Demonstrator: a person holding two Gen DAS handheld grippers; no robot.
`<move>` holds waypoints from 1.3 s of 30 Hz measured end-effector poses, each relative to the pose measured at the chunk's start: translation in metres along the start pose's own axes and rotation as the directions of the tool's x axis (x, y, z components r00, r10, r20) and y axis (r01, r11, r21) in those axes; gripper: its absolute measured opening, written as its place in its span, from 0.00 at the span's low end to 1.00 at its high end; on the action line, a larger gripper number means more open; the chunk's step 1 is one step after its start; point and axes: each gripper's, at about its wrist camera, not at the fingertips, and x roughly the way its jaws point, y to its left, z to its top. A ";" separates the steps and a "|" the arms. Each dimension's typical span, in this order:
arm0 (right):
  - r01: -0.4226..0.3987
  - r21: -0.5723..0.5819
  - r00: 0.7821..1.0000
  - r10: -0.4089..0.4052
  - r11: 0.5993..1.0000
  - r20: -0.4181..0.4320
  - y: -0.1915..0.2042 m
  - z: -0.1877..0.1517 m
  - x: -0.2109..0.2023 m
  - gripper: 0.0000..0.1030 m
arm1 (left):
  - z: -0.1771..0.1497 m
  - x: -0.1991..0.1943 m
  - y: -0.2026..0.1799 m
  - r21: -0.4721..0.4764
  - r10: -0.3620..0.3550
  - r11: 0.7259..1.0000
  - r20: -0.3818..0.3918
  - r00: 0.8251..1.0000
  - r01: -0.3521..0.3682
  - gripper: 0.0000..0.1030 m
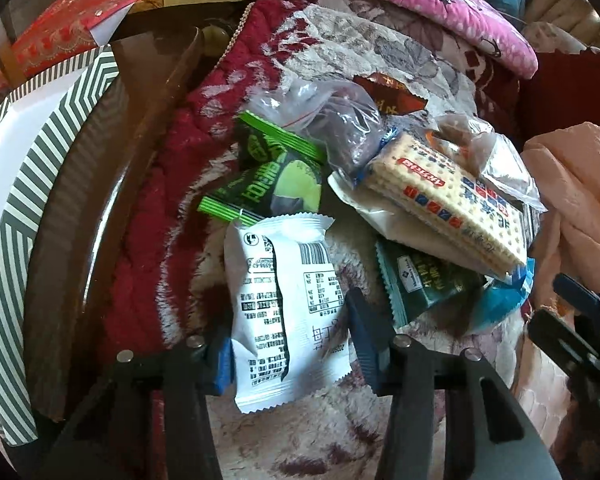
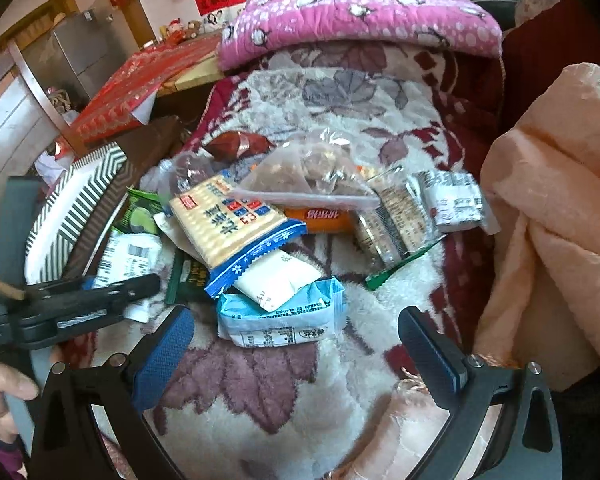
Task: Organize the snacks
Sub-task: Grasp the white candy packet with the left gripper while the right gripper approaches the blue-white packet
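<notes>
Pinching a white snack packet between its blue pads, the left tool sits at the near left of the snack pile on the floral blanket. Right tool: spread, holding nothing, just near of a light-blue packet. A cracker pack lies farther back.

Left gripper fingers narrowed, right gripper fingers spread

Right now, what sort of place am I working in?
Most likely a lived-in home, on a bed or sofa: snacks lie on a plush floral blanket, a pink quilt is folded behind, and red festive decorations hang on the wall.
</notes>
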 end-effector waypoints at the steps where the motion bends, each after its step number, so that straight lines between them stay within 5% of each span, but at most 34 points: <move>1: 0.006 -0.004 1.000 -0.006 1.000 -0.005 0.001 0.000 0.004 0.99 | 0.001 -0.001 0.001 -0.004 -0.009 1.000 0.001 1.000 0.009 0.46; 10: 0.014 0.094 0.999 -0.011 0.995 -0.032 -0.013 0.001 0.015 0.99 | 0.006 -0.003 0.000 0.000 0.012 1.000 0.010 1.000 -0.012 0.54; 20: 0.037 0.034 0.997 -0.035 0.999 -0.068 0.005 0.006 0.032 0.99 | 0.005 0.000 0.000 -0.001 0.023 1.000 0.004 1.000 -0.023 0.58; 26: 0.229 -0.057 0.969 -0.233 0.972 -0.081 -0.007 0.000 0.020 0.99 | 0.004 -0.001 0.001 0.009 0.022 1.000 0.003 1.000 -0.022 0.60; 29: 0.385 -0.128 0.912 -0.398 0.914 -0.101 -0.023 -0.008 0.003 0.99 | 0.003 -0.001 0.003 0.001 0.021 1.000 0.002 1.000 -0.021 0.61; 30: 0.390 -0.131 0.908 -0.404 0.911 -0.111 -0.028 -0.010 0.000 0.99 | 0.004 -0.001 0.004 0.000 0.021 1.000 0.002 1.000 -0.021 0.61; 35: 0.192 0.060 0.976 -0.184 0.979 -0.120 -0.049 -0.008 -0.017 0.99 | 0.004 -0.001 -0.001 0.010 0.029 1.000 -0.001 1.000 -0.029 0.64; 39: 0.153 0.095 0.982 -0.140 0.984 -0.127 -0.054 -0.008 -0.015 0.99 | 0.005 0.000 -0.002 0.015 0.038 0.999 -0.008 0.999 -0.038 0.65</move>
